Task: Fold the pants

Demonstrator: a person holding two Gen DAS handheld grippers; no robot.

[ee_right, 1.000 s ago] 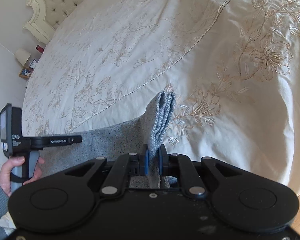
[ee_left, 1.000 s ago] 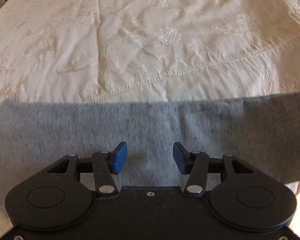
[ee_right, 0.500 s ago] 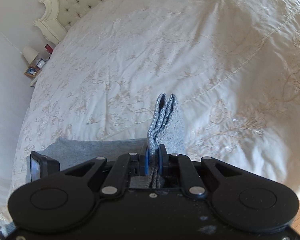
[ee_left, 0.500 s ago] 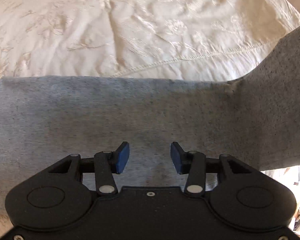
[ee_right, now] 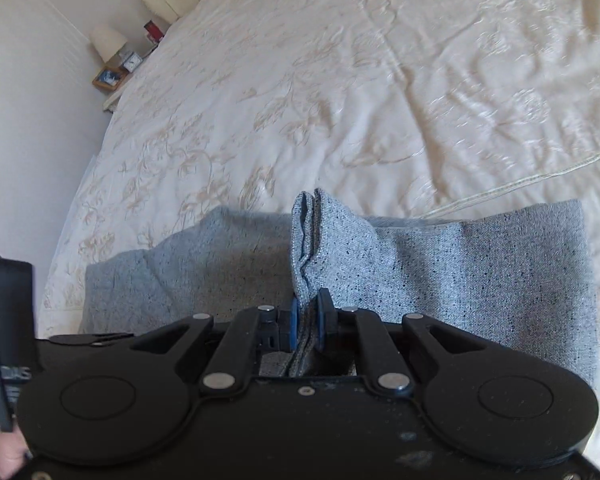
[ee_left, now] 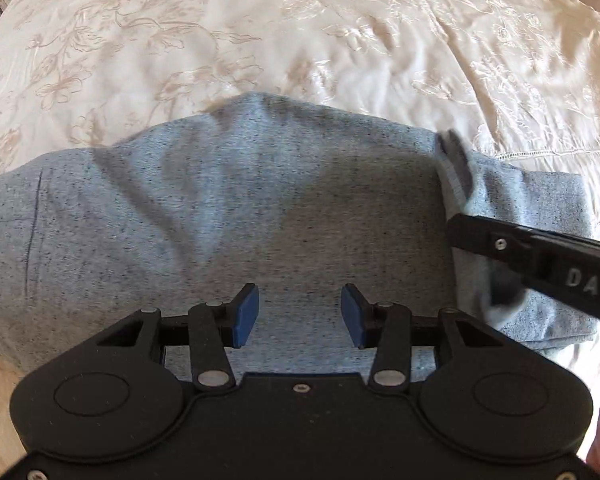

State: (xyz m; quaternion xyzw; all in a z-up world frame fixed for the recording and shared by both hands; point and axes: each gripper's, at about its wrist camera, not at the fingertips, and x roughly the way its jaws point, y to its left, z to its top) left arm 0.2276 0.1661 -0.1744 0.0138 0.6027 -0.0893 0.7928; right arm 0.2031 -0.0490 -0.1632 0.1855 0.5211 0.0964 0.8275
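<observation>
Step in hand: the right gripper [ee_right: 307, 322], its fingers clamped on the bunched hem of the pants [ee_right: 440, 264], carries that end across the garment; it should be laid edge on edge before being let go.
Left gripper [ee_left: 299, 316]: fingers apart, nothing between them, hovering above the cloth; its jaws have just been closing slightly.
Pants: lying on the bed [ee_left: 260, 32], partly doubled over.
Material: grey flecked knit, soft, probably several layers at the pinch.
Bedspread: cream, glossy, embroidered with flowers.
</observation>
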